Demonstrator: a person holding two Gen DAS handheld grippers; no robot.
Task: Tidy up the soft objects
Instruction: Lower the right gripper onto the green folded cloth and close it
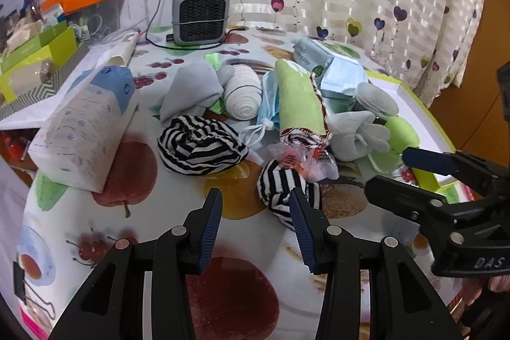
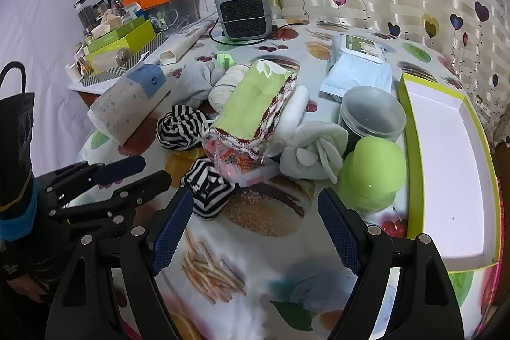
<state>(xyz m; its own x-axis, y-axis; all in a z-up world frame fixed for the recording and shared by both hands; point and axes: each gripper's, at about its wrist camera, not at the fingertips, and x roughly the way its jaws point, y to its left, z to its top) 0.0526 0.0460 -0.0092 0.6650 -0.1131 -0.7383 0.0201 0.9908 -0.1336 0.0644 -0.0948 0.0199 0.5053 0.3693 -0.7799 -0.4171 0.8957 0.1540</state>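
Observation:
A heap of soft things lies mid-table: two black-and-white striped bundles (image 1: 199, 145) (image 1: 282, 184), a green towel (image 1: 299, 101), a rolled white cloth (image 1: 244, 93), grey cloths (image 1: 194, 88), a blue face mask (image 1: 269, 104) and pale gloves (image 1: 360, 134). My left gripper (image 1: 255, 228) is open and empty, just in front of the near striped bundle (image 2: 207, 185). My right gripper (image 2: 255, 225) is open and empty, a little short of that bundle and a green lidded jar (image 2: 373, 174). It also shows at the right in the left wrist view (image 1: 389, 171).
A white tray with a green rim (image 2: 446, 155) lies at the right. A tissue pack (image 1: 86, 129), a grey heater (image 1: 200, 11), wipes packs (image 2: 360, 59), a clear jar (image 2: 373, 112) and cluttered boxes (image 1: 38, 59) stand around. Curtains hang behind.

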